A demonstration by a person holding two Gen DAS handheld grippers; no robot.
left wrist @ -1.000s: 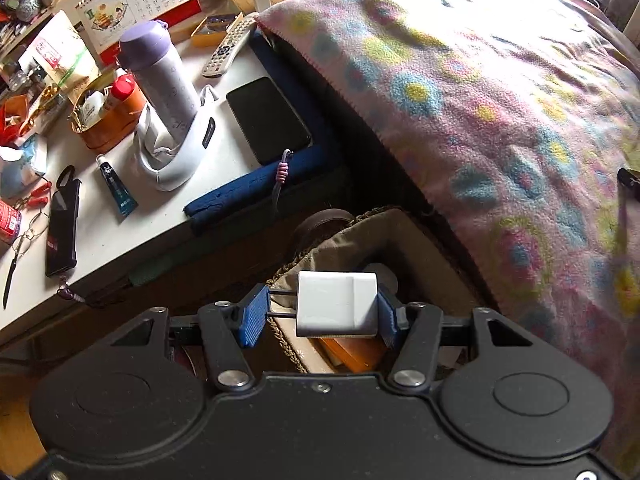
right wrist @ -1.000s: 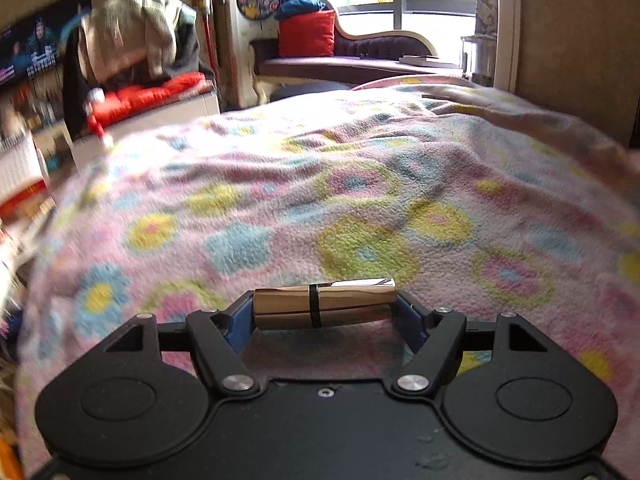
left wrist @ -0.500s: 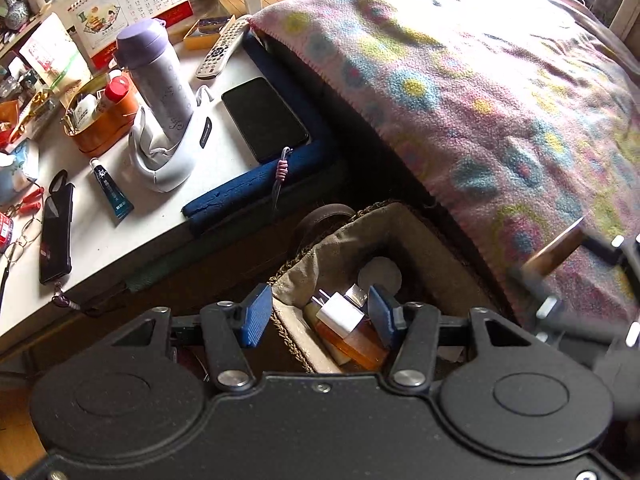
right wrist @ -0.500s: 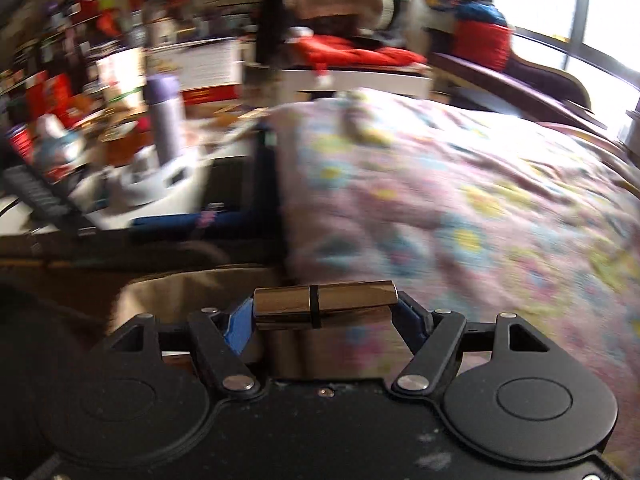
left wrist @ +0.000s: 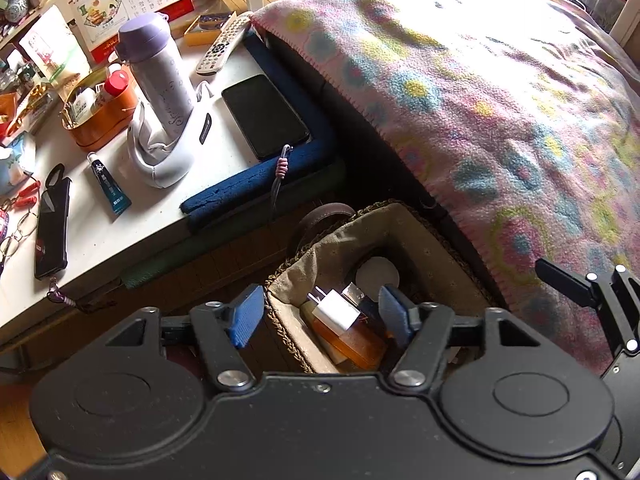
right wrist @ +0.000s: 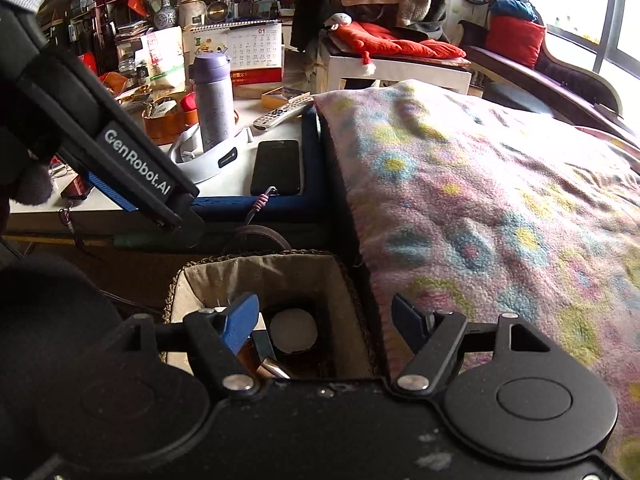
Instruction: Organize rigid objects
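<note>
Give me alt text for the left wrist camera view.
The open left claw hangs over a lined basket holding a white charger, an amber bottle and a white disc. Cluttered table left, flowered blanket right.

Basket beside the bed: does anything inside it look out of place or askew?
The white charger lies tilted on top of an orange item inside the basket, prongs exposed. Nothing looks spilled or damaged.

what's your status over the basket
left gripper just opening, empty. right gripper open, empty. white charger and metal tube in basket. nothing in the way.
</note>
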